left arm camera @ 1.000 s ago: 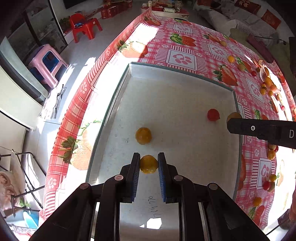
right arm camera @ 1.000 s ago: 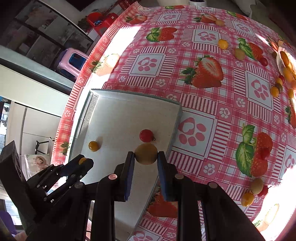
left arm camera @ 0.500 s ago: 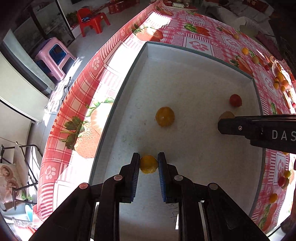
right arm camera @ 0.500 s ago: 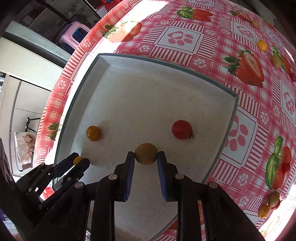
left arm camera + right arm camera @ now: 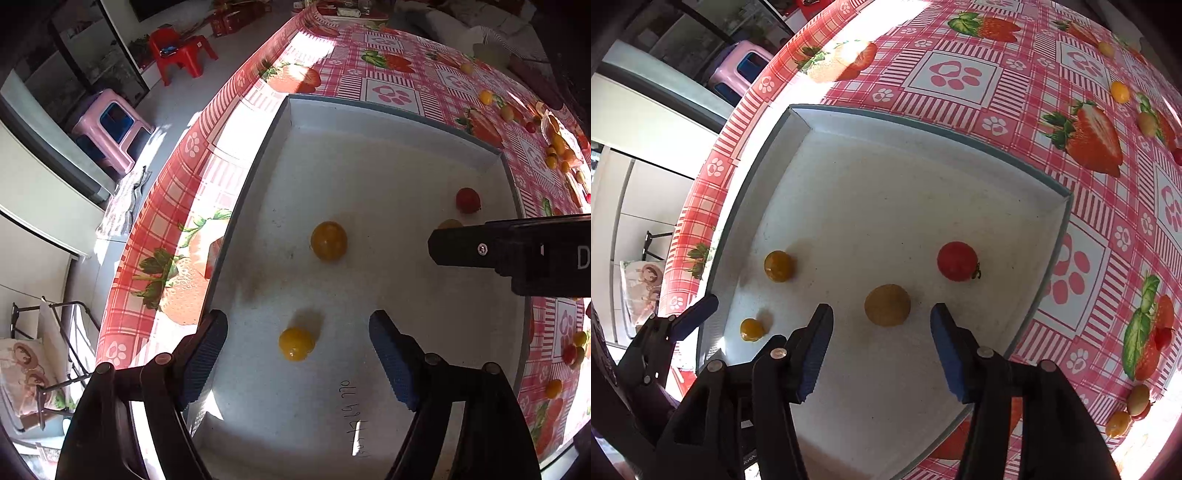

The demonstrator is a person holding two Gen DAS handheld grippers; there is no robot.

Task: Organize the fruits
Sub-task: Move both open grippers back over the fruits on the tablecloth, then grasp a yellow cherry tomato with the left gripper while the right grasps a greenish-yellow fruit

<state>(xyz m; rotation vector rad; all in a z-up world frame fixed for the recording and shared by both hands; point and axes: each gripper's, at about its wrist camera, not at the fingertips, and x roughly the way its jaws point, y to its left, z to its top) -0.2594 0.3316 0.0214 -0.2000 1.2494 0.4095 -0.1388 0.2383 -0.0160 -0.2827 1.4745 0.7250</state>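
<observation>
A white tray sits on the strawberry tablecloth. My left gripper is open, and a small yellow tomato lies on the tray floor between its fingers. A larger yellow tomato and a red tomato lie further in. My right gripper is open around a tan-yellow fruit resting on the tray. The right view also shows the red tomato, the larger yellow tomato and the small yellow one by the left gripper's fingers.
Several small yellow, red and green fruits lie scattered on the tablecloth to the right, such as a yellow one. The right gripper's body crosses the left view. A pink stool and red chair stand on the floor.
Both grippers have opened and let go of their fruits, which now rest on the tray floor. Both grippers have also come lower and closer to the tray.
</observation>
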